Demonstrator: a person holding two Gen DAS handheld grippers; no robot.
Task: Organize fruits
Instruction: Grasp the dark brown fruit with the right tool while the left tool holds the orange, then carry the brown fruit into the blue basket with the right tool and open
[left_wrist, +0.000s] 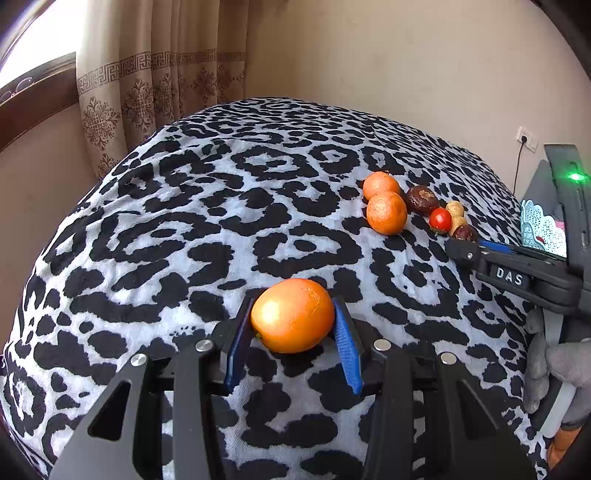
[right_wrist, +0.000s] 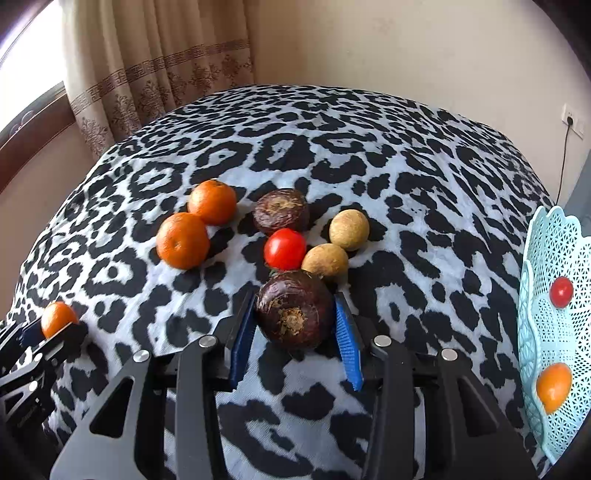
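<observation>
My left gripper (left_wrist: 293, 301) is shut on a smooth orange fruit (left_wrist: 293, 315), its blue pads pressed to both sides just above the leopard-print cloth (left_wrist: 221, 192). A dark brown round fruit (right_wrist: 295, 310) sits between the pads of my right gripper (right_wrist: 295, 297), which is shut on it. Behind that fruit lie two mandarins (right_wrist: 183, 240), another dark brown fruit (right_wrist: 281, 210), a red tomato (right_wrist: 285, 248) and two tan round fruits (right_wrist: 349, 229). The left wrist view shows the right gripper (left_wrist: 463, 243) at the near end of this cluster.
A light blue lattice basket (right_wrist: 532, 240) stands at the right edge and holds a red tomato (right_wrist: 560, 291) and an orange fruit (right_wrist: 553, 382). A curtain (right_wrist: 159, 74) and window are at the back left. A wall socket (right_wrist: 572, 118) with a cable is at the back right.
</observation>
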